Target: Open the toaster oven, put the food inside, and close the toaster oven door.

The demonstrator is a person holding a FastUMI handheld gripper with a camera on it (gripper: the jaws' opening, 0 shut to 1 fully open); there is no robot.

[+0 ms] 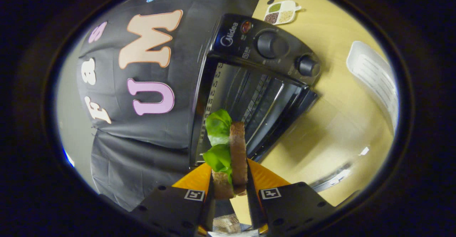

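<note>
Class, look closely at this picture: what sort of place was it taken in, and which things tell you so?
Probably a mock kitchen set up in a booth: an open toaster oven on a wooden table, a sandwich clamped between the gripper fingers, a small sectioned dish beyond.

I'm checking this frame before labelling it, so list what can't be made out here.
- Sandwich, gripper view: its lower end is hidden between the fingers of the tool, which is shut on it.
- Toaster oven: the sandwich covers part of its open cavity; the rack inside is too dark to tell.
- White tray: cut off at the edge.
- Small dish beyond the oven: contents too small to identify.
</note>
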